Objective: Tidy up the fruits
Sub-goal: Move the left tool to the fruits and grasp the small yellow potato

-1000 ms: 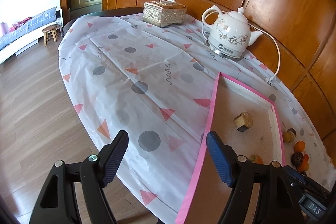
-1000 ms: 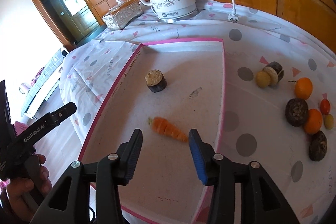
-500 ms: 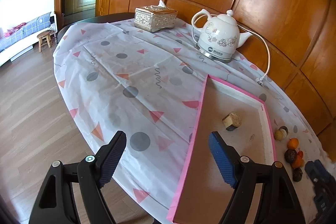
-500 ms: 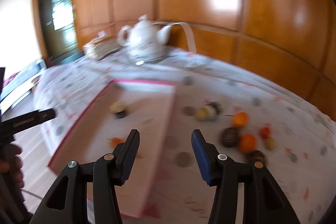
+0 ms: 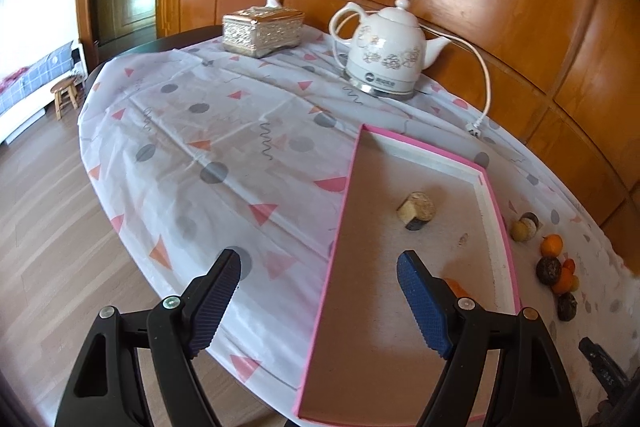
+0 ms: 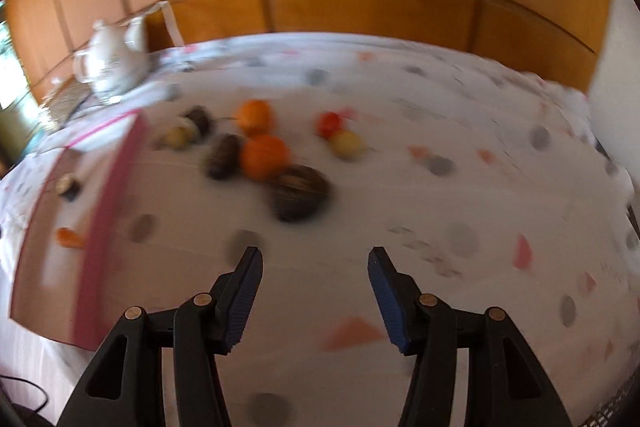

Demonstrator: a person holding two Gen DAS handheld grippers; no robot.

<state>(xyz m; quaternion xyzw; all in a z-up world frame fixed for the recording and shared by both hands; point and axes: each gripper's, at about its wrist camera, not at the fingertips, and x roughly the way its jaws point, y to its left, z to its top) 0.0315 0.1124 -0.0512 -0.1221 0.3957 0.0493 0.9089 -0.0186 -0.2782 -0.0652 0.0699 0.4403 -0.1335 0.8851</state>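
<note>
A pink-rimmed tray (image 5: 344, 227) lies on the patterned tablecloth and holds a brown cut piece (image 5: 417, 209) and a carrot (image 5: 456, 285), which is half hidden behind my left finger. My left gripper (image 5: 320, 303) hovers open over the tray's left rim, holding nothing. The right wrist view is blurred. There my right gripper (image 6: 316, 291) stands open over bare cloth, just short of a dark round fruit (image 6: 298, 193). Behind it lie two oranges (image 6: 265, 155), another dark fruit (image 6: 222, 155), a small red one (image 6: 330, 123) and a yellow one (image 6: 347, 143). The tray (image 6: 108, 195) is to their left.
A white kettle (image 5: 384, 55) with its cord and a silver tissue box (image 5: 262, 29) stand at the back of the table by the wood-panelled wall. The table's rounded edge drops to a wooden floor at the left. A stool (image 5: 66, 95) stands far off.
My right gripper has swung right, from above the carrot in the tray to the cloth before the fruit cluster, and its jaws stand wider. The left gripper shifted a little and rolled slightly.
</note>
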